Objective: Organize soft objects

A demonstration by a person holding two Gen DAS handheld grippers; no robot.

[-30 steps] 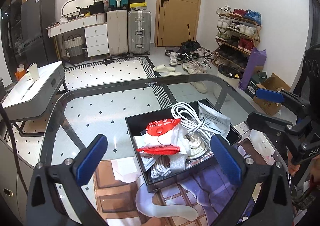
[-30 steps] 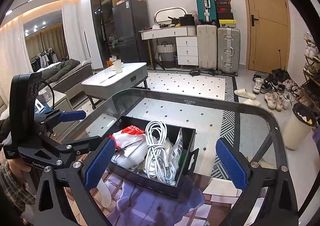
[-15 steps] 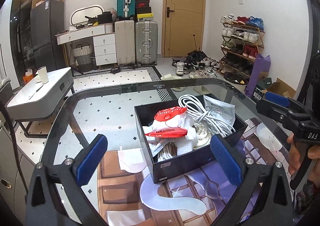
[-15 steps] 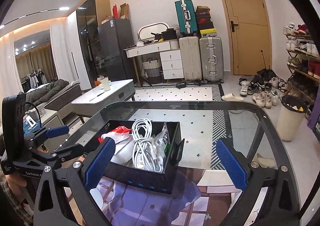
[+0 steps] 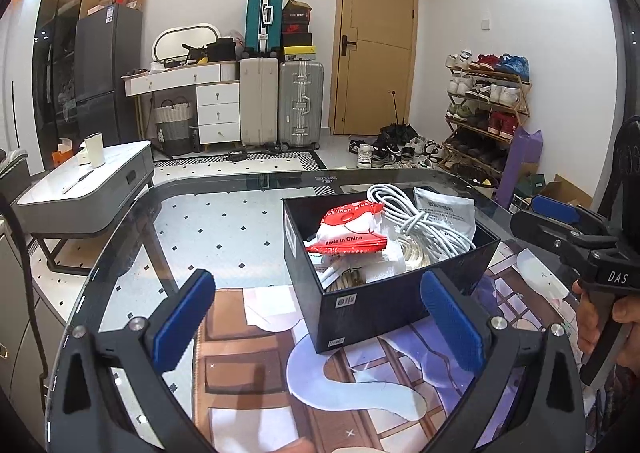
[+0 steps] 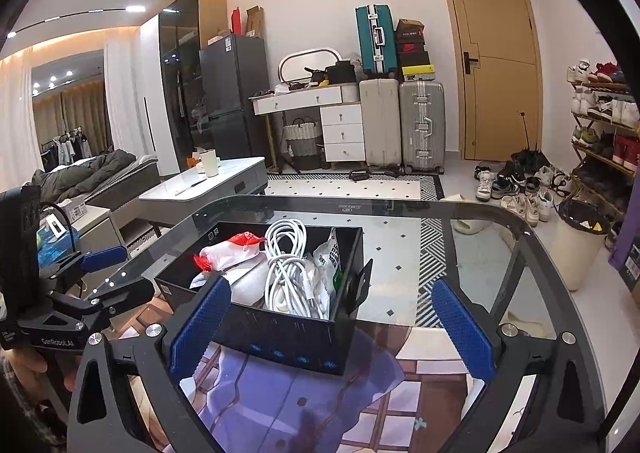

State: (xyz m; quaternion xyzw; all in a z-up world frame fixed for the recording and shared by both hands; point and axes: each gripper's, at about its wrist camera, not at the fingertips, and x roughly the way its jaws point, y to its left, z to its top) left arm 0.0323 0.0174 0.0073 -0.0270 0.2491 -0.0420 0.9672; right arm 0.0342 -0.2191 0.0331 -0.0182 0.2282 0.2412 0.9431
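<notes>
A black open box [image 5: 380, 301] stands on the glass table [image 5: 224, 189]. Inside it lie a red-and-white packet [image 5: 348, 237], a coiled white cable [image 5: 420, 221] and a silver pouch [image 5: 444, 205]. My left gripper [image 5: 318, 323] is open just in front of the box and holds nothing. My right gripper [image 6: 330, 329] is open too, facing another side of the box [image 6: 296, 337], where the cable [image 6: 286, 265] and packet [image 6: 228, 253] show. Each gripper appears in the other's view, the right one [image 5: 560, 225] and the left one [image 6: 100, 273].
A printed mat [image 5: 360, 385] lies under the glass. Beyond the table stand a low white coffee table [image 5: 88, 189], suitcases [image 5: 280, 101], a shoe rack [image 5: 488, 109] and a bin [image 6: 576, 241]. A hand [image 5: 600, 317] grips the right handle.
Both grippers have sunk lower, so the box is seen more from the side than from above. Both stay open and the box's contents have not moved.
</notes>
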